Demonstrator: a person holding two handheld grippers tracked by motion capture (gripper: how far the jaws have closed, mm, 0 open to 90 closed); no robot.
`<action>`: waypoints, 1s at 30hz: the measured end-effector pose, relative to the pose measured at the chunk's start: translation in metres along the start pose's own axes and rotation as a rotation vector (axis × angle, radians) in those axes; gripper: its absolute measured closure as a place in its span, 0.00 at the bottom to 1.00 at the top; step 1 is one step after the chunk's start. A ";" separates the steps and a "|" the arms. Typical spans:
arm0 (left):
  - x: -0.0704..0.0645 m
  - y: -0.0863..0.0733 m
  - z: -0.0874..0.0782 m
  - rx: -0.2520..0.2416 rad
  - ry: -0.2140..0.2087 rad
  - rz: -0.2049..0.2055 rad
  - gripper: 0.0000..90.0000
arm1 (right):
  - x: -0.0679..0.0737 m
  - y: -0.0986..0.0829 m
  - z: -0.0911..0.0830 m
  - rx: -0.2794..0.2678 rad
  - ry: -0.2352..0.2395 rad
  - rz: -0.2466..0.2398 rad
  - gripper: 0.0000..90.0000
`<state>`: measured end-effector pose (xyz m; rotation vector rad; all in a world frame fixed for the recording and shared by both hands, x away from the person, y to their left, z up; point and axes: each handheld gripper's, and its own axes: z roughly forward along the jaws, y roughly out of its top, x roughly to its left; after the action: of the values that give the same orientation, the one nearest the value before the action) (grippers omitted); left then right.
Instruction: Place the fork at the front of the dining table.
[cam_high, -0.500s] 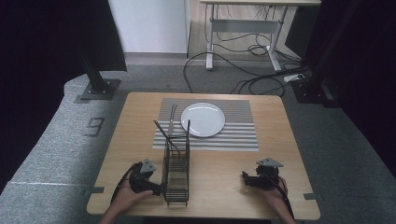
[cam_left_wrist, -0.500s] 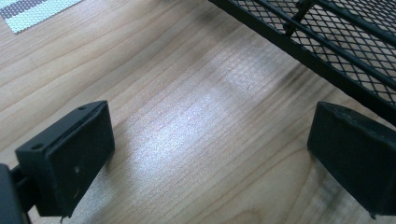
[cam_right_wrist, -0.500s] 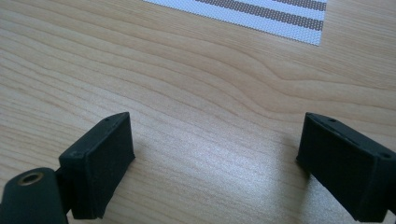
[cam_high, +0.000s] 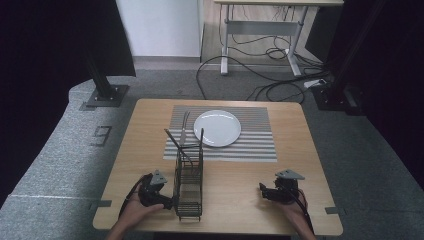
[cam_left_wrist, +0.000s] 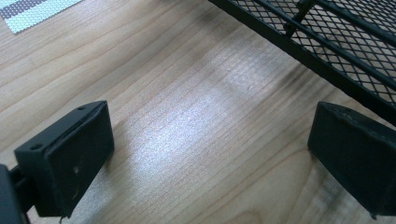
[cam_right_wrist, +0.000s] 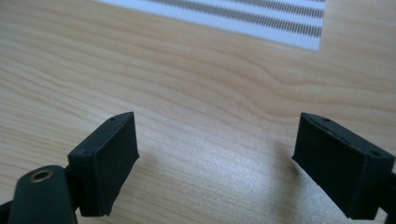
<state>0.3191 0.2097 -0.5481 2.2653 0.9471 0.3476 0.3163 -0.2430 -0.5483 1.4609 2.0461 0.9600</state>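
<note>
On table (cam_high: 300, 150): one plate (cam_high: 217, 128), one mesh rack (cam_high: 189, 181), two grippers, jaws apart.

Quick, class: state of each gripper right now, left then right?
Left gripper: open, holding nothing, beside the black wire rack.
Right gripper: open, holding nothing, over the bare wooden table.

Dim surroundings; overhead glare on table (cam_left_wrist: 196, 135) (sharp).
</note>
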 end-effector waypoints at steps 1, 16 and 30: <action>0.000 0.000 0.000 0.000 0.000 0.000 0.00 | 0.000 0.001 -0.002 -0.012 0.001 0.001 0.14; 0.000 0.000 0.000 0.000 -0.001 0.001 0.00 | 0.010 0.017 -0.028 -0.119 0.036 -0.001 0.19; 0.000 0.000 0.000 0.000 -0.002 0.001 0.00 | 0.021 0.038 -0.052 -0.189 0.069 -0.021 0.22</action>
<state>0.3195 0.2096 -0.5482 2.2661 0.9456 0.3457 0.2971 -0.2298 -0.4845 1.3224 1.9541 1.1755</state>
